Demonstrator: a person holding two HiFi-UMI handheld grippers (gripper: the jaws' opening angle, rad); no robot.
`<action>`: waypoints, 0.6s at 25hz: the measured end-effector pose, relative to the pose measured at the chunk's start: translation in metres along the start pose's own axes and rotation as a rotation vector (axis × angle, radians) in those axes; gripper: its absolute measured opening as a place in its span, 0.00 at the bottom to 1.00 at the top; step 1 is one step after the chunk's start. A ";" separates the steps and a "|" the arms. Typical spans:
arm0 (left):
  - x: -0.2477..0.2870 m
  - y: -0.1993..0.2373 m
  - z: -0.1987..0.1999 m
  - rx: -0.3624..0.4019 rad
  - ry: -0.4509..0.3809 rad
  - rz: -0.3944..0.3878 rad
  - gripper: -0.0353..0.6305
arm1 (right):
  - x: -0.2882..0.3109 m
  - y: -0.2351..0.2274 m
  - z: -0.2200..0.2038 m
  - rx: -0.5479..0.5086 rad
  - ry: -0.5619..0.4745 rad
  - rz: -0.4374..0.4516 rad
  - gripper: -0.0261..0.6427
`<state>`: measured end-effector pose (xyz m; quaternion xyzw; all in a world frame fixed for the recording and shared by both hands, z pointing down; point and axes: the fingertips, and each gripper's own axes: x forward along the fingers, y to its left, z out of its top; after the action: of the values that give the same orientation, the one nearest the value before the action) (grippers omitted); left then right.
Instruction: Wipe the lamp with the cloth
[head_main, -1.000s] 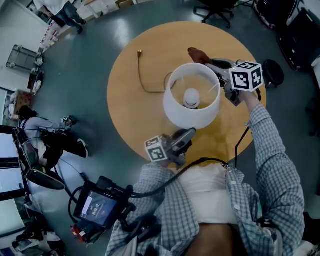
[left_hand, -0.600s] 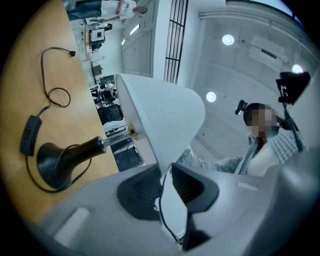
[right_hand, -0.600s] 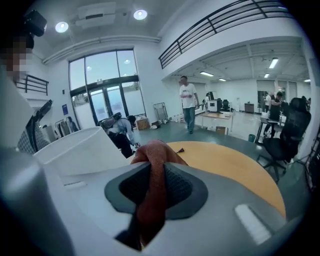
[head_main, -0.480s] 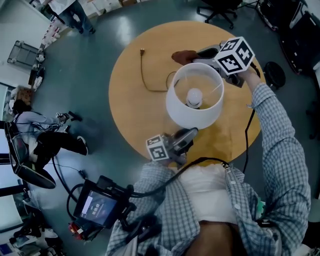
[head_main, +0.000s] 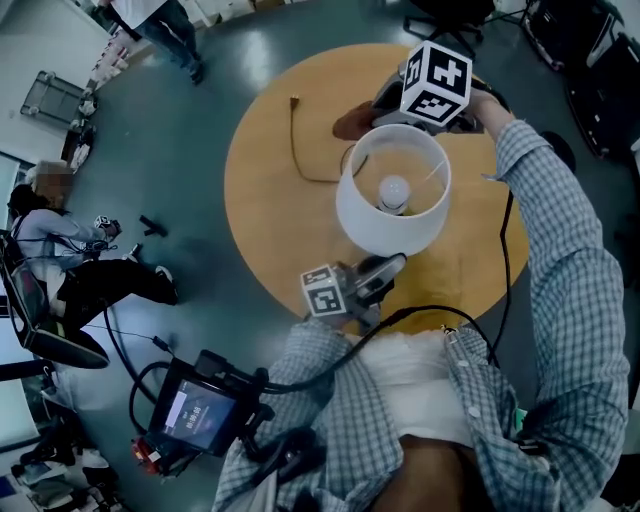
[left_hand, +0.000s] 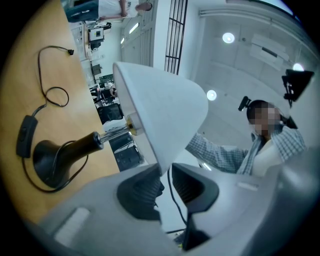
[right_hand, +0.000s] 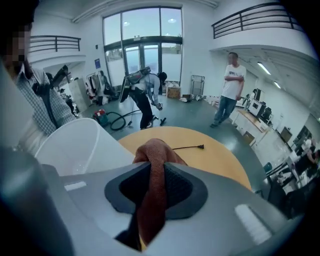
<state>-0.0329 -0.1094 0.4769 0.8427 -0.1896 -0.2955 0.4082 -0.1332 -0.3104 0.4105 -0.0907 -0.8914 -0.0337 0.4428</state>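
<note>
The lamp's white shade (head_main: 372, 222) stands over the round wooden table (head_main: 265, 225), its bulb (head_main: 395, 188) showing from above. My left gripper (head_main: 388, 266) is shut on the shade's near rim (left_hand: 161, 159), with the edge pinched between both pads. Below it the left gripper view shows the dark base (left_hand: 46, 159) and stem. My right gripper (head_main: 375, 108) is behind the shade's far rim, shut on a rust-brown cloth (right_hand: 152, 165). The cloth (head_main: 352, 122) bunches out past the jaws, beside the shade (right_hand: 75, 145).
The lamp cord (head_main: 301, 152) loops over the table's far left, ending in a plug (head_main: 293, 100); its inline switch (left_hand: 23, 136) lies near the base. A screen device (head_main: 192, 412) hangs at my waist. People stand and sit around the table on the floor.
My right gripper has rolled and carried the cloth from the shade's right side round to its far side, leftward. The left gripper has stayed on the rim.
</note>
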 end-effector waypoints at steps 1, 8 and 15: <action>0.001 -0.001 -0.001 0.001 0.005 0.000 0.16 | 0.000 0.001 0.001 -0.025 0.027 0.008 0.16; 0.009 0.003 0.000 0.007 0.032 -0.007 0.16 | 0.010 0.008 0.013 -0.255 0.232 0.083 0.16; 0.008 -0.001 -0.001 0.001 0.037 -0.020 0.16 | 0.024 0.035 0.042 -0.463 0.363 0.133 0.16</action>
<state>-0.0260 -0.1131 0.4741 0.8502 -0.1736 -0.2838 0.4080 -0.1734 -0.2669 0.4032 -0.2399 -0.7586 -0.2226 0.5635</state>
